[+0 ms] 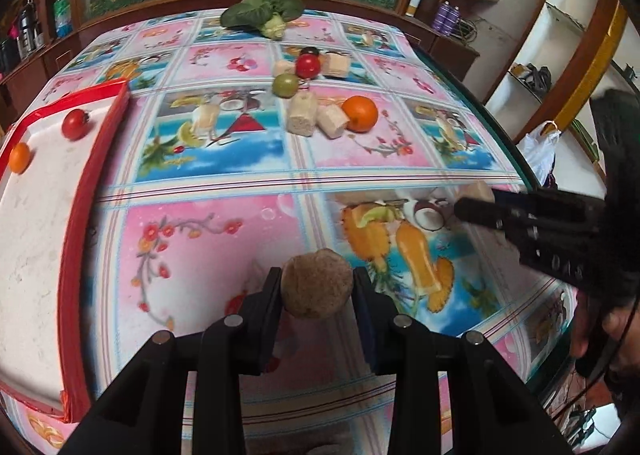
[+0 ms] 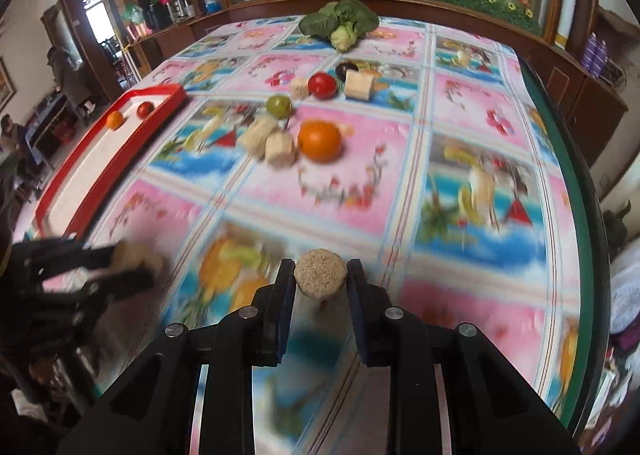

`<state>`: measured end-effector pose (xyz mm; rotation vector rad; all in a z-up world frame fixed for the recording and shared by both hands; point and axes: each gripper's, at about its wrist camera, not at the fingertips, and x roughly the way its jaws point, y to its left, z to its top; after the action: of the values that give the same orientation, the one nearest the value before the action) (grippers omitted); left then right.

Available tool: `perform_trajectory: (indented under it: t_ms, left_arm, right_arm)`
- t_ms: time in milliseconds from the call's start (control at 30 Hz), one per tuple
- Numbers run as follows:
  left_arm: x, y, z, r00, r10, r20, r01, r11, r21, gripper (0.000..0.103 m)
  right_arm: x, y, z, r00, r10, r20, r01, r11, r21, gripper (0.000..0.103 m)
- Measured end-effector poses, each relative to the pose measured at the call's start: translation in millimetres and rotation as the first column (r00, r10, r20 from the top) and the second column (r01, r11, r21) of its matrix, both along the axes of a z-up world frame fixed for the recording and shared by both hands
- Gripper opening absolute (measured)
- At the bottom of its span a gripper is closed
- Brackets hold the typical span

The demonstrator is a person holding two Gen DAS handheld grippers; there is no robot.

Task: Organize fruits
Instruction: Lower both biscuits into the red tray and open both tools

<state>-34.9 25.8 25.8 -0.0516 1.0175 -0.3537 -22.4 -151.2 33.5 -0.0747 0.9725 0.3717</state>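
Both grippers carried round brown fruits above the table (image 1: 280, 183).

The red-rimmed tray (image 1: 92, 191) held a tomato (image 1: 75, 124) and a small orange (image 1: 19, 157). The left gripper (image 1: 316, 287) clamped a brown fruit (image 1: 316, 284), the right gripper (image 2: 320, 279) a speckled fruit (image 2: 320, 273). Both looked light, firm and apt to roll, best pinched across the middle.

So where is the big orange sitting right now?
The big orange lies on the tablecloth mid-table in both wrist views, just right of two pale cut chunks, with the green fruit and red tomato beyond it.
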Motion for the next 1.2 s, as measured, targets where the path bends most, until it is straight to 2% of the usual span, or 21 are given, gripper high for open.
perform_trajectory:
  t_ms: [200, 500, 900, 1200]
  left_arm:
    - [0.7, -2.5, 4.5, 1.0, -0.026, 0.006, 0.026, 1.0, -0.011, 0.037]
    - [-1.7, 24.4, 18.0, 0.999, 0.003, 0.033, -0.002, 0.999, -0.032, 0.037]
    - [-5.1, 79.3, 27.3, 0.992, 0.111, 0.053, -0.107, 0.992, -0.066, 0.037]
    - [-2.6, 133.7, 31.4, 0.972, 0.223, 0.072, -0.218, 0.973, -0.072, 0.037]
  right_arm:
    - [-27.1, 2.4, 2.0, 0.999, -0.037, 0.005, 0.037, 0.999, -0.003, 0.025]
    - [-33.8, 28.4, 11.2, 1.0, -0.015, 0.01, 0.014, 1.0, 0.023, 0.025]
    - [-27.3, 91.2, 33.3, 0.995, 0.098, 0.037, -0.099, 0.994, 0.043, 0.025]
    - [-14.8, 146.2, 48.5, 0.981, 0.184, 0.061, -0.187, 0.981, 0.057, 0.025]
